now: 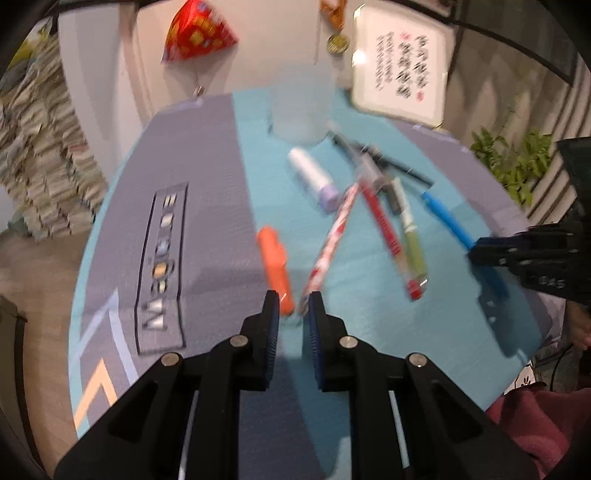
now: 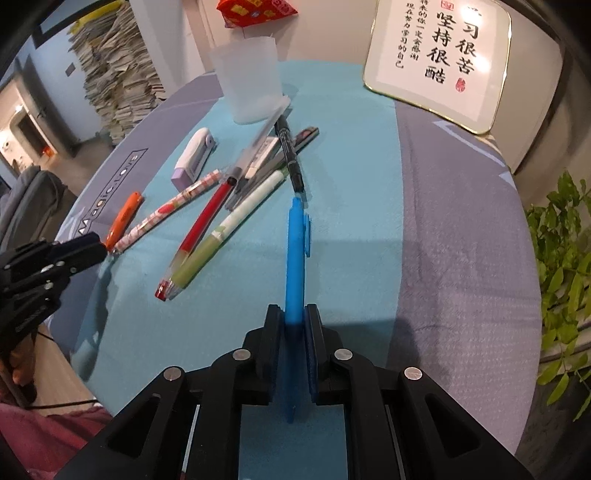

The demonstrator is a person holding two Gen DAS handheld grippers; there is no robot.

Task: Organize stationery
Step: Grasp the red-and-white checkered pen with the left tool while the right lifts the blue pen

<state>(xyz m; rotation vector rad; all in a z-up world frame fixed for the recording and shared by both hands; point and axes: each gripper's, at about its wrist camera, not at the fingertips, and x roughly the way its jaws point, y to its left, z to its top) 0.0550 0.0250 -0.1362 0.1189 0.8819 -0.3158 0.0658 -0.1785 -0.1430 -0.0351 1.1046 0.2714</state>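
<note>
Pens lie scattered on the teal strip of a round table. My right gripper (image 2: 294,314) is shut on a blue pen (image 2: 295,251), which points away toward a frosted plastic cup (image 2: 249,79); it also shows in the left wrist view (image 1: 476,253), with the blue pen (image 1: 445,218). My left gripper (image 1: 293,301) is open and empty, its jaws just in front of an orange pen (image 1: 275,264) and the tip of a patterned pen (image 1: 330,243). A red pen (image 1: 388,236), a green-white pen (image 1: 410,236), a white-purple correction tape (image 1: 314,177) and the cup (image 1: 301,101) lie beyond.
A framed calligraphy board (image 2: 439,59) leans at the table's back right. A red bag (image 1: 197,31) hangs on the wall. A stack of papers (image 2: 118,70) stands at left, a green plant (image 2: 561,266) at right. Black and clear pens (image 2: 280,151) are piled near the cup.
</note>
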